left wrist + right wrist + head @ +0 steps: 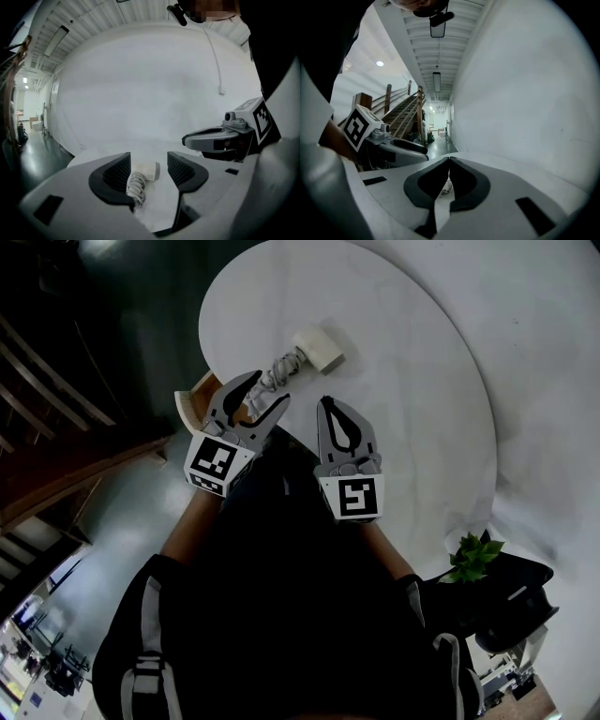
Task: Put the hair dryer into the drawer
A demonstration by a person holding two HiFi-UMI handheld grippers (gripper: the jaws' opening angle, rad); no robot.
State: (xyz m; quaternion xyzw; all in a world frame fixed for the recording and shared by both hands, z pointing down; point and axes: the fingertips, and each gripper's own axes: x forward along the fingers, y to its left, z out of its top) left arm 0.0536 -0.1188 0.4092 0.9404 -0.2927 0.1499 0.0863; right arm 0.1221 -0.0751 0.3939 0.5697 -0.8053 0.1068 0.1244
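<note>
- The person's dark-sleeved arms [281,615] reach forward from the bottom of the head view, each ending in a marker cube nearer than the hair dryer [307,354].
- The right hand-held gripper [326,404] is nearer than the hair dryer and slightly to its right. Its jaws are pressed together at the tips with nothing pinched, and they are apart from the dryer.
- In the right gripper view, the right hand-held gripper [449,160] shows only a small white scrap through the gap below its tips.
- The left hand-held gripper [272,387] is at the hair dryer's near-left end with its jaws spread.
- In the left gripper view, the left hand-held gripper [149,157] frames the hair dryer [146,171] between its open jaws. The pads do not press on it.
- The hair dryer lies flat on the white round counter [394,315]. Its long axis runs from near-left to far-right in the head view.
- Its cord-wrapped end [281,367] points toward the left hand-held gripper, and its blunt white head [319,348] points away.
- A tan, curved-rimmed thing [190,407] sits at the counter's edge to the near-left of the hair dryer, partly hidden by the left hand-held gripper.
- A small green plant [473,557] stands well to the near-right of the hair dryer.
- Beyond the hair dryer there is only bare counter, then a pale wall [154,79].
</note>
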